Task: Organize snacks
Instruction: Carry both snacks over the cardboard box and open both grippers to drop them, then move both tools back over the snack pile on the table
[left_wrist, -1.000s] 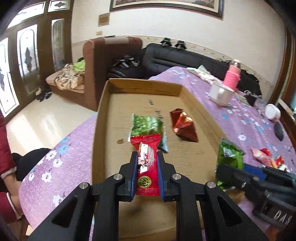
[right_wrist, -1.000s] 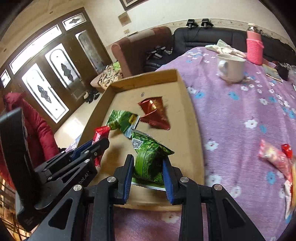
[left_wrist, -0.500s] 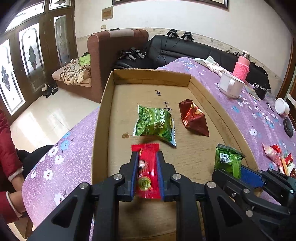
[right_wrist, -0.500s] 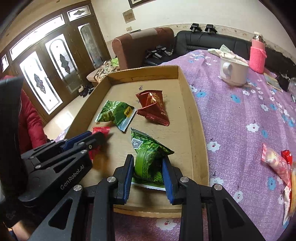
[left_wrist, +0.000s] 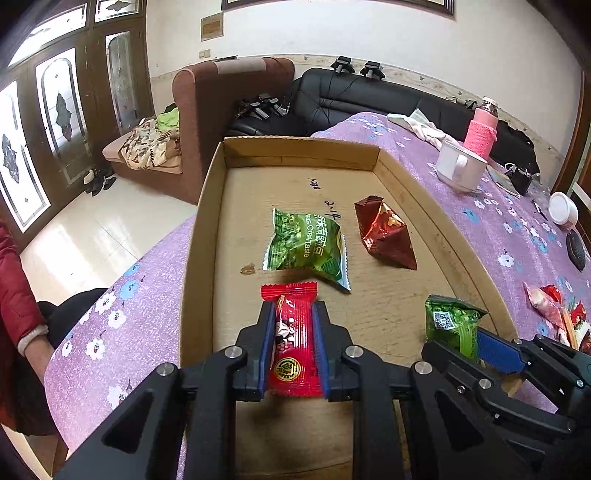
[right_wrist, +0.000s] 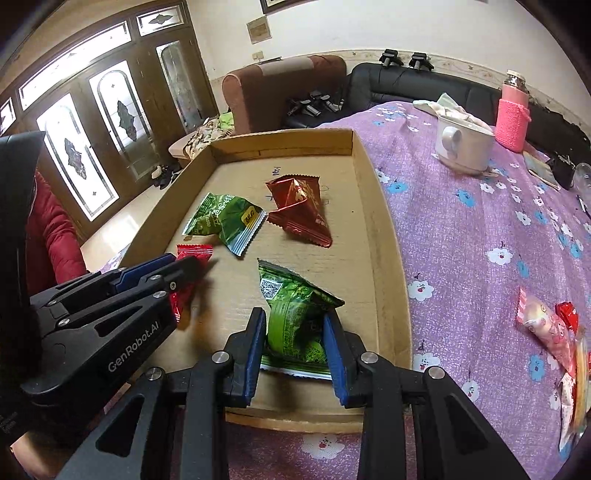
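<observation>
My left gripper (left_wrist: 293, 314) is shut on a red snack packet (left_wrist: 293, 343) over the near left part of a shallow cardboard tray (left_wrist: 207, 206). My right gripper (right_wrist: 295, 321) is shut on a green snack bag (right_wrist: 295, 317) over the tray's near right part (right_wrist: 388, 258). Each gripper shows in the other's view: the right one (left_wrist: 491, 350), the left one (right_wrist: 177, 269). A green pea packet (left_wrist: 306, 245) and a dark red triangular packet (left_wrist: 384, 232) lie in the middle of the tray; both also show in the right wrist view, the pea packet (right_wrist: 225, 221) and the triangular packet (right_wrist: 299, 210).
The tray sits on a purple flowered tablecloth (right_wrist: 480, 229). Loose snacks (right_wrist: 550, 325) lie on the cloth to the right. A white mug (right_wrist: 461, 147) and pink-sleeved bottle (right_wrist: 511, 110) stand at the far right. A person in red (right_wrist: 48, 229) sits at the left.
Both grippers have pulled back toward the tray's near end, still holding their packets. The red packet no longer overlaps the green pea packet.
</observation>
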